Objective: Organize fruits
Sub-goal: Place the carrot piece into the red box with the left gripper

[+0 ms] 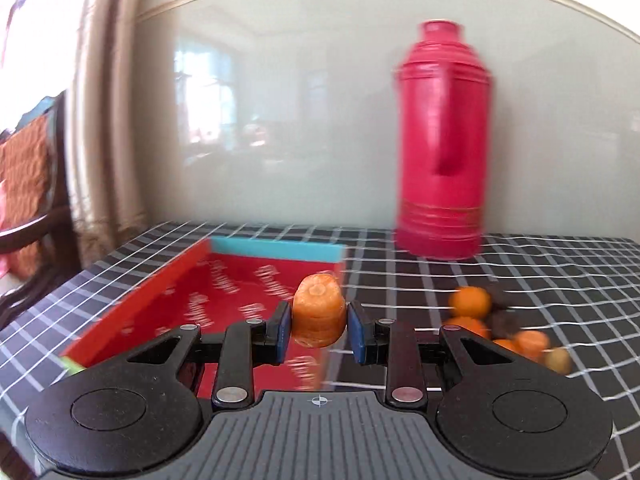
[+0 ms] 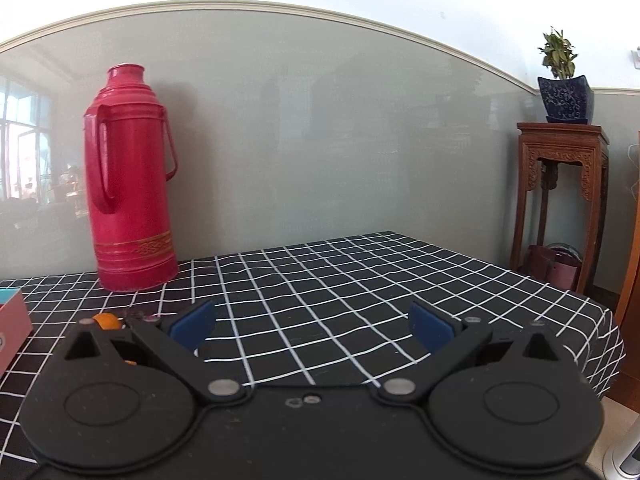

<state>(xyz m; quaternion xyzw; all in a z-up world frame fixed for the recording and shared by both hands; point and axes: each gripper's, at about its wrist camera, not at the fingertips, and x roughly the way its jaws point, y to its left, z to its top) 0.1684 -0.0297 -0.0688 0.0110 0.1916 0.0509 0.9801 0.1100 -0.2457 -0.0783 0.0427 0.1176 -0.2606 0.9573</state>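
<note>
The left gripper (image 1: 319,326) clamps a carrot chunk (image 1: 319,311) above the red box (image 1: 224,300)'s near-right edge. The right gripper (image 2: 312,326) gapes, empty. Release early — I'd expect the chunk to roll outside the box.

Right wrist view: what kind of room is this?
Likely a home living or dining room: checked cloth on the table, red thermos by the wall, carved wooden stand holding a potted plant.

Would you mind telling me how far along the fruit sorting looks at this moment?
Nothing looks done: the visible part of the red box holds nothing. In hand: the left gripper is shut on an orange carrot piece, at the box's near edge. Left: the pile of oranges and other pieces on the checked cloth. The right gripper is open, empty.
</note>
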